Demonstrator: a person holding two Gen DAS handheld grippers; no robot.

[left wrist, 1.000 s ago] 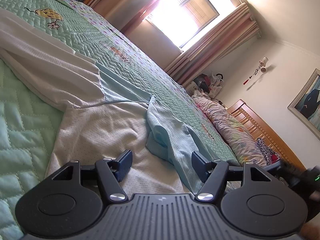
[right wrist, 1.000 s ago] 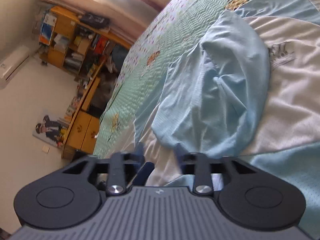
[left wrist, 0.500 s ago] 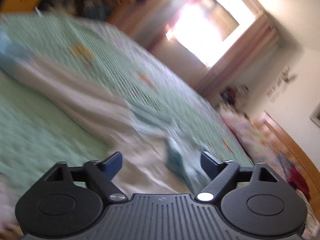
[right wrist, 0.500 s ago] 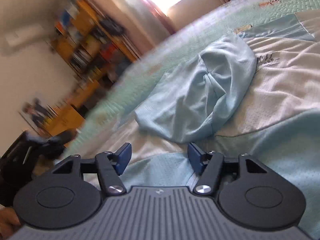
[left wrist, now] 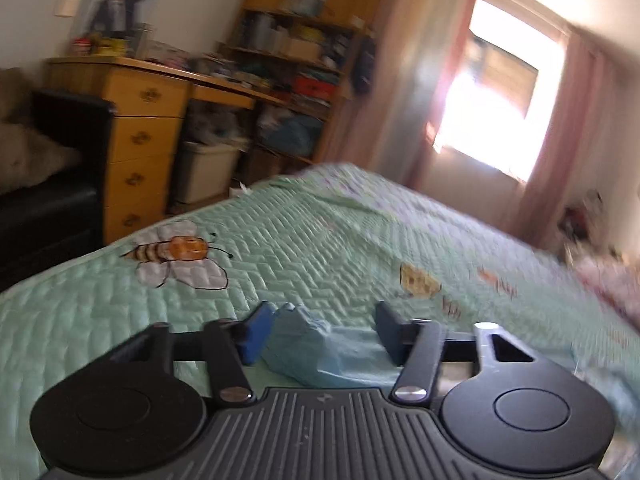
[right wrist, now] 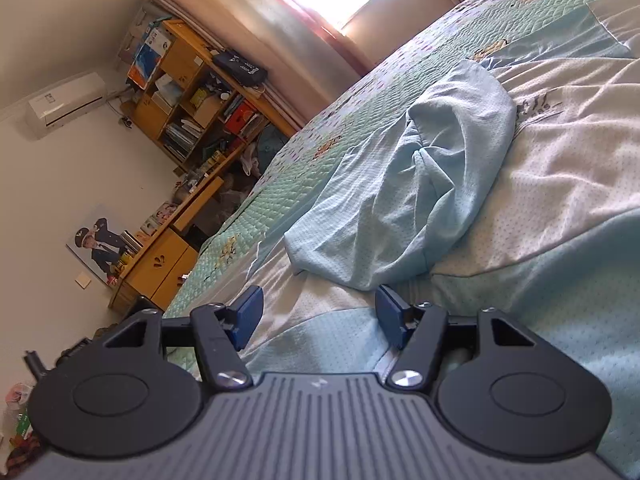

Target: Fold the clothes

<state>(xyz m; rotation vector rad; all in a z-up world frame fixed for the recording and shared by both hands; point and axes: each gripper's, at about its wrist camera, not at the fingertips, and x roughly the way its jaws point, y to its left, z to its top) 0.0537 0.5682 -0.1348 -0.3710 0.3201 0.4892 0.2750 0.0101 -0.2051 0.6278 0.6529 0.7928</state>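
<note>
A white and light blue shirt lies spread on the green quilted bed. Its light blue sleeve is folded in over the white front. My right gripper hovers open just above the shirt's near edge, and nothing sits between its pads. In the left wrist view a bunched end of light blue cloth rises between the jaws of my left gripper. Those jaws are closing, with a gap still showing on the right side. The picture there is blurred.
The quilt carries a bee picture and ends at the bed's edge on the left. Beyond it stand a wooden desk with drawers, a black seat and crowded shelves. A bright window is at the far right.
The left gripper swung away from the shirt's middle toward the bed end and now faces the desk, its jaws narrower around a blue cloth bunch. The right gripper rolled, spread slightly and stayed by the shirt.
</note>
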